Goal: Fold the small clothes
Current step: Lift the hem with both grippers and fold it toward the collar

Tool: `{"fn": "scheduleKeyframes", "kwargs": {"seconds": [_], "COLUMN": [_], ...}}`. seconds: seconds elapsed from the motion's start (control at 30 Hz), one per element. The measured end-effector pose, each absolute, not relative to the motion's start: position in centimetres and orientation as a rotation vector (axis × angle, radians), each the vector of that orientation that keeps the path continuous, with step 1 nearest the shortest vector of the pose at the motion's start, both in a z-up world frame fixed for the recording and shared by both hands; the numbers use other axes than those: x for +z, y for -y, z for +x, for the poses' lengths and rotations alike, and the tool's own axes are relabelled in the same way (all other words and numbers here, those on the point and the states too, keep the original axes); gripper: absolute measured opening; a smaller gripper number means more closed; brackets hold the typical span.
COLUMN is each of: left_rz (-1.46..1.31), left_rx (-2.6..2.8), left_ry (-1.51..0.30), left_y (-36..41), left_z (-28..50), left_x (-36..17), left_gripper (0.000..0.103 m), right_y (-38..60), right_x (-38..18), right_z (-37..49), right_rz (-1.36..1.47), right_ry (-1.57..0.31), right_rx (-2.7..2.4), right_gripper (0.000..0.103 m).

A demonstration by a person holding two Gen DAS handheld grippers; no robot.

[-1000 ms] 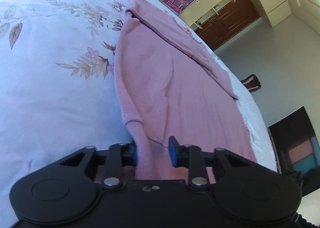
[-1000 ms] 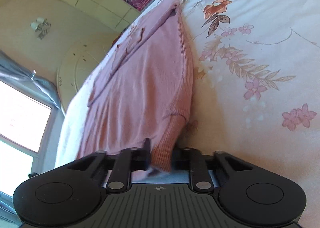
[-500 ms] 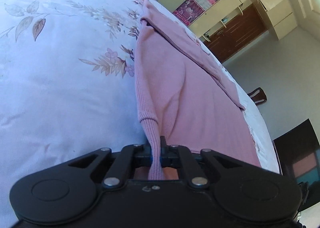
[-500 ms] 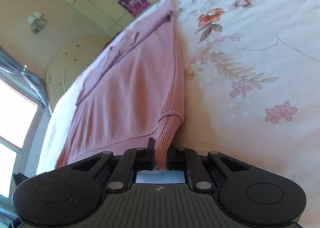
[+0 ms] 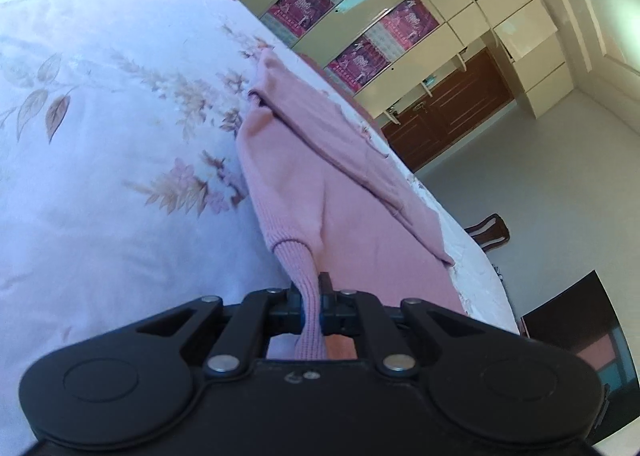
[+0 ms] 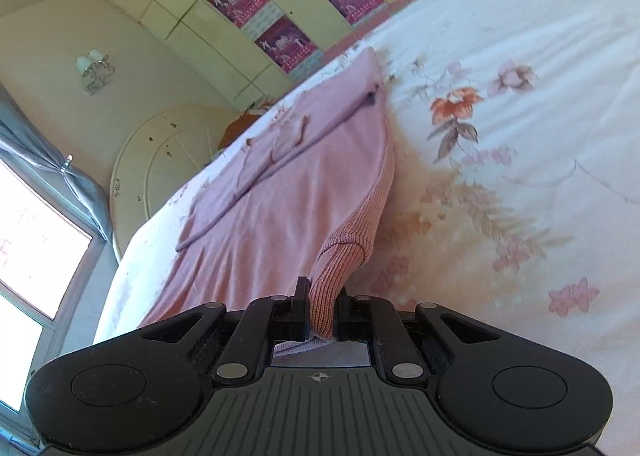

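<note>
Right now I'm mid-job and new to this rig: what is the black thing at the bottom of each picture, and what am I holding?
No robot arm here: a person holds a two-finger gripper in each hand, and a fisheye camera on each looks forward along its fingers. One picture is from the left gripper, the other from the right gripper; the black shape is the tool itself. A pink knitted sweater lies on a floral bedsheet. Each gripper is shut on a ribbed corner of the sweater's near edge, left and right, which rises off the bed. Cabinets with posters stand behind.
</note>
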State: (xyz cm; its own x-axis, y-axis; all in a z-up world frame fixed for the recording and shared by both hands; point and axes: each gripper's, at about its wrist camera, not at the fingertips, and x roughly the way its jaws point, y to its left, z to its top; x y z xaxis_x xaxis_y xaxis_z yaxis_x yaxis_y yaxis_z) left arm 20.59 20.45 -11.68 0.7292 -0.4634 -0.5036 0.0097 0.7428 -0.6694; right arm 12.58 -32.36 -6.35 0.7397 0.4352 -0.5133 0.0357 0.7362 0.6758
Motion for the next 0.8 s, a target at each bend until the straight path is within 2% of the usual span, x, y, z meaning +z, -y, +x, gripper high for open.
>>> {"fn": "scheduleKeyframes", "kwargs": {"seconds": [0.27, 0.47, 0.6, 0.8], "left_rz": [-0.61, -0.571, -0.561, -0.494], "left_rx": [-0.338, -0.333, -0.312, -0.29], "left_ry": [-0.632, -0.617, -0.655, -0.735], "left_y": [-19.4, -18.6, -17.8, -17.1], "left_z": [27.1, 35.1, 42.1, 52.5], "left_x": [-5.7, -3.1, -3.4, -5.0], "left_gripper": [0.004, 0.004, 0.004, 0.004], "right_y": [31.9, 32.2, 32.7, 33.6], "right_x": [-0.7, 3.5, 3.7, 1.1], "right_z": [17.3, 24.9, 31.7, 43.1], "right_rz": [0.657, 0.629, 0.647, 0.685], "right_ry": [-0.614, -0.598, -0.611, -0.669], "right_rx": [0.264, 0.246, 0.243, 0.234], "right_gripper": [0.009, 0.009, 0.009, 0.009]}}
